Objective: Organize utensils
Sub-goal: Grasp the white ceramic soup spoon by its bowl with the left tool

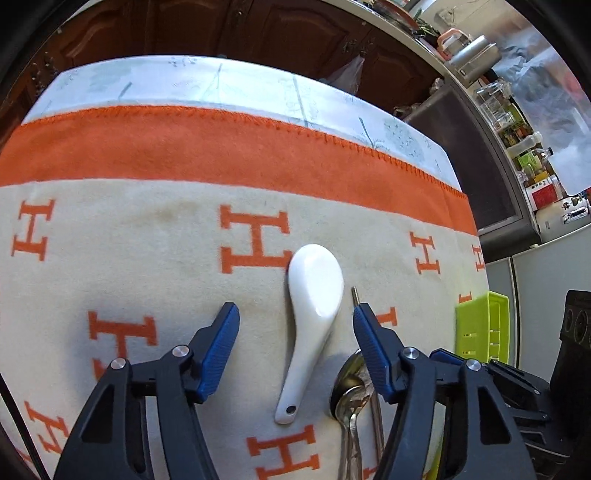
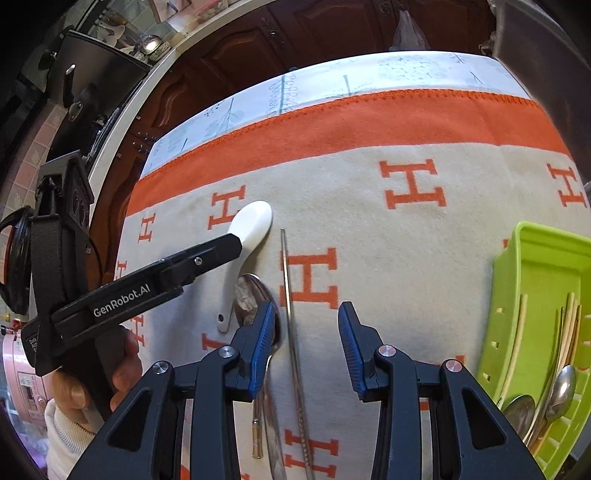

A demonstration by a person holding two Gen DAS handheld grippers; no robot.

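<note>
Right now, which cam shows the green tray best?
The right wrist view: the green tray shows its inside, with spoons and chopsticks lying in it. The left wrist view catches only a far corner of it, contents hidden.

A beige blanket [image 1: 147,229] with orange H letters and an orange band [image 1: 221,147] lies over a pale printed tablecloth [image 1: 184,85], which shows beyond the band. Behind the tablecloth stand dark wooden cabinets [image 1: 258,29]. A plastic bag [image 1: 349,74] hangs on a cabinet door.
</note>
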